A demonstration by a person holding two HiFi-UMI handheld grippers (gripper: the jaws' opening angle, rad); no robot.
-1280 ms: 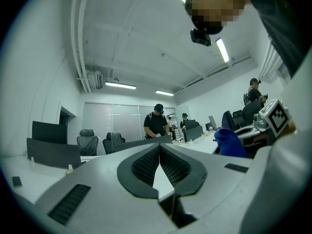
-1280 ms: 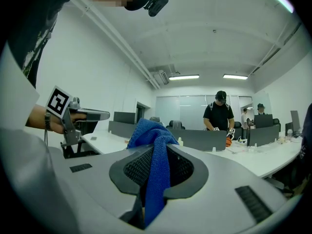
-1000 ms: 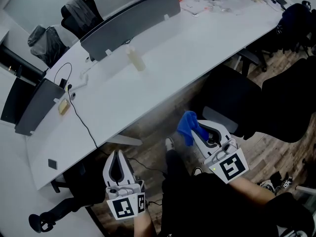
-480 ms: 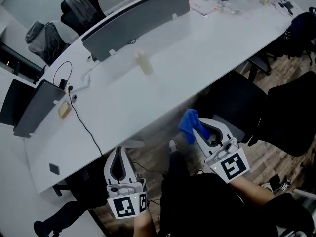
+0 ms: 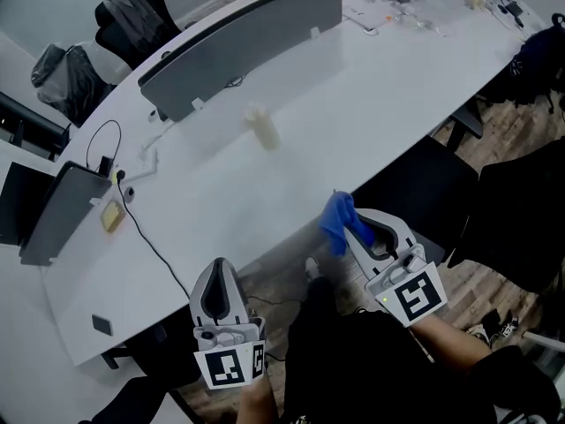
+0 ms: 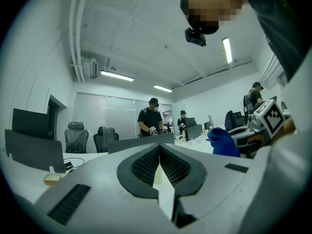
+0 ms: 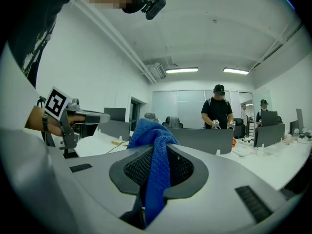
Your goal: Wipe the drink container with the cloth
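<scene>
The drink container (image 5: 262,127), a small pale bottle, stands in the head view on the white desk (image 5: 353,104), in front of the grey divider. My right gripper (image 5: 346,225) is at the desk's near edge, shut on a blue cloth (image 5: 336,219) that bunches above its tips. In the right gripper view the cloth (image 7: 155,145) hangs down between the closed jaws of the right gripper (image 7: 156,156). My left gripper (image 5: 218,268) is lower left, near the desk edge, shut and empty. In its own view the left gripper (image 6: 159,152) has its jaws together, and the cloth (image 6: 223,143) shows to the right.
A grey divider panel (image 5: 238,42) runs along the desk behind the bottle. A black cable (image 5: 146,223) and a small yellowish block (image 5: 111,216) lie at the desk's left. Black chairs (image 5: 424,188) stand under its right side. People (image 7: 218,112) stand beyond the far desks.
Both grippers have moved forward toward the desk edge. The desk and bottle now sit lower and nearer in the head view. The cloth stays gripped.
</scene>
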